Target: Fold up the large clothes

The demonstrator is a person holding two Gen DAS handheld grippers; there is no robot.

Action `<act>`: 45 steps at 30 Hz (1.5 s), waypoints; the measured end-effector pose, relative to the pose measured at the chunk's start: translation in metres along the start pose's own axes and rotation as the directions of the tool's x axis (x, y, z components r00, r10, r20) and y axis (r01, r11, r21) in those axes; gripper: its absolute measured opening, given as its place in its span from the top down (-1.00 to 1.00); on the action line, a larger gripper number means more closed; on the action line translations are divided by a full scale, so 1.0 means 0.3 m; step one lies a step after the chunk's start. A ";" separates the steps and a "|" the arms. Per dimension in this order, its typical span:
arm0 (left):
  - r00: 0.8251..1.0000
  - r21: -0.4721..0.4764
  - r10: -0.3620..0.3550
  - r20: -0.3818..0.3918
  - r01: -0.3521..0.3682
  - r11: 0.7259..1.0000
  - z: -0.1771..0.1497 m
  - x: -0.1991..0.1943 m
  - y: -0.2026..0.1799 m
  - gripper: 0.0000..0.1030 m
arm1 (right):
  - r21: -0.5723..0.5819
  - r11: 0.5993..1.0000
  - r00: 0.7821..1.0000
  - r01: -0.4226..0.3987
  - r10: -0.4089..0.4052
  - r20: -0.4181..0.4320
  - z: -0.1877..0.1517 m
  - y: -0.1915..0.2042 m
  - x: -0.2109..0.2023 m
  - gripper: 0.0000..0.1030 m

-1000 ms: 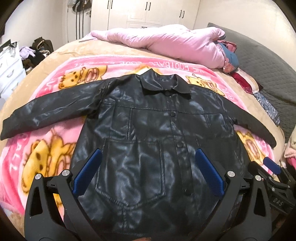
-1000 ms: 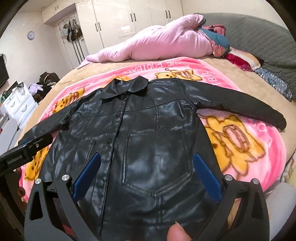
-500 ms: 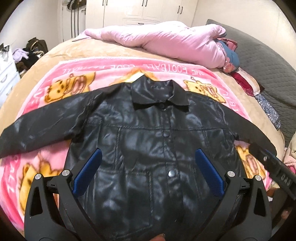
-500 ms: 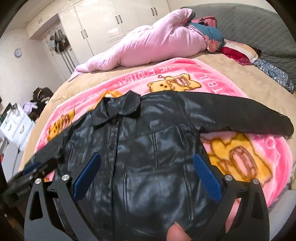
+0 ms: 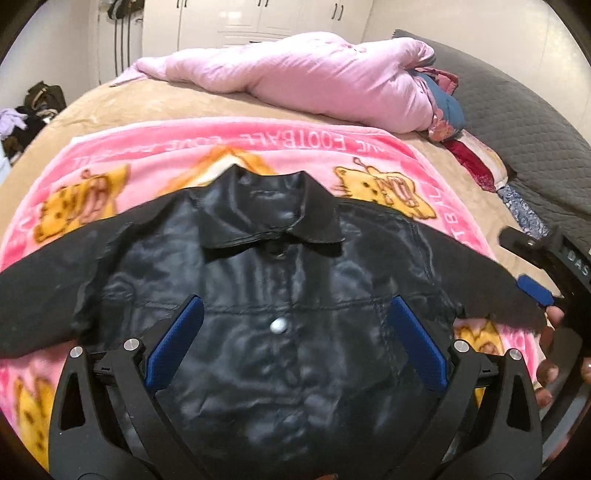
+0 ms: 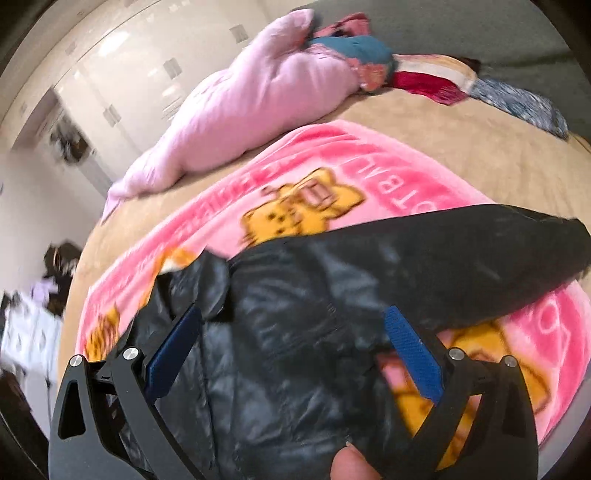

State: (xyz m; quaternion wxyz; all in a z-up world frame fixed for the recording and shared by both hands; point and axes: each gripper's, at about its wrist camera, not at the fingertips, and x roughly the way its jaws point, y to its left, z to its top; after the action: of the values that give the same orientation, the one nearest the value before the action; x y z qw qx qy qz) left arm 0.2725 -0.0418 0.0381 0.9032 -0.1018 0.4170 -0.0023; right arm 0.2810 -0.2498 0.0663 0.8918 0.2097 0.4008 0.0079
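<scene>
A black leather jacket lies flat, front up and buttoned, collar away from me, on a pink cartoon blanket. Its sleeves spread out to both sides. My left gripper is open and empty, hovering over the chest below the collar. My right gripper is open and empty, tilted, over the jacket's right shoulder, with the right sleeve stretching off to the right. The right gripper also shows in the left wrist view, beside the right sleeve's end.
A rolled pink duvet lies across the far side of the tan bed. Red and blue fabrics sit at the far right by a grey headboard. White wardrobes stand behind.
Both grippers have moved forward from the jacket's hem toward the collar and shoulders. The right gripper has swung right and tilted toward the right sleeve. Both stayed open.
</scene>
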 end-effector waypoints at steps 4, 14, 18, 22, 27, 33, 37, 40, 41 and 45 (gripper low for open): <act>0.999 0.026 -0.014 -0.041 0.015 1.000 0.020 0.132 -0.069 -0.84 | 0.099 0.993 0.996 0.072 -0.076 0.041 0.032 -0.140 0.014 -0.92; 0.980 0.150 -0.125 -0.156 0.148 0.978 -0.042 0.380 -0.332 -0.70 | 0.364 0.918 0.979 0.155 -0.193 0.069 0.036 -0.502 0.009 -0.92; 0.971 0.202 -0.162 -0.177 0.197 0.959 -0.065 0.443 -0.428 -0.33 | 0.451 0.877 0.973 0.163 -0.218 0.072 0.030 -0.595 0.007 -0.92; 0.968 0.280 -0.162 -0.193 0.212 0.936 -0.083 0.505 -0.527 0.00 | 0.573 0.807 0.977 0.141 -0.206 0.049 -0.002 -0.702 0.013 -0.92; 0.970 0.265 -0.145 -0.197 0.195 0.944 -0.010 0.628 -0.550 0.12 | 0.630 0.765 0.984 0.135 -0.176 0.002 -0.025 -0.758 0.057 -0.92; 0.975 0.249 -0.122 -0.184 0.166 0.954 0.084 0.721 -0.546 0.12 | 0.658 0.736 0.982 0.159 -0.189 -0.026 -0.034 -0.806 0.103 -0.92; 0.985 0.225 -0.076 -0.155 0.110 0.968 0.139 0.772 -0.527 0.03 | 0.705 0.699 0.987 0.117 -0.160 -0.005 -0.030 -0.864 0.132 -0.92; 0.988 0.218 -0.062 -0.143 0.092 0.972 0.153 0.796 -0.516 0.02 | 0.715 0.695 0.989 0.073 -0.146 0.041 -0.011 -0.888 0.138 -0.92; 0.989 0.224 -0.057 -0.140 0.087 0.971 0.152 0.796 -0.518 0.02 | 0.716 0.695 0.988 0.060 -0.142 0.055 -0.004 -0.896 0.138 -0.92; 0.989 0.244 -0.065 -0.135 0.097 0.965 0.121 0.766 -0.523 0.06 | 0.759 0.651 0.982 -0.007 -0.140 0.128 0.013 -0.948 0.147 -0.84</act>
State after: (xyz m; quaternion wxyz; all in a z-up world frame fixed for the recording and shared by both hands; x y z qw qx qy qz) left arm 0.4624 -0.2092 -0.0830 0.8799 -0.0040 0.4649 -0.0980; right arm 0.2700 -0.5026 -0.0709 0.7548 0.5466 0.2951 -0.2107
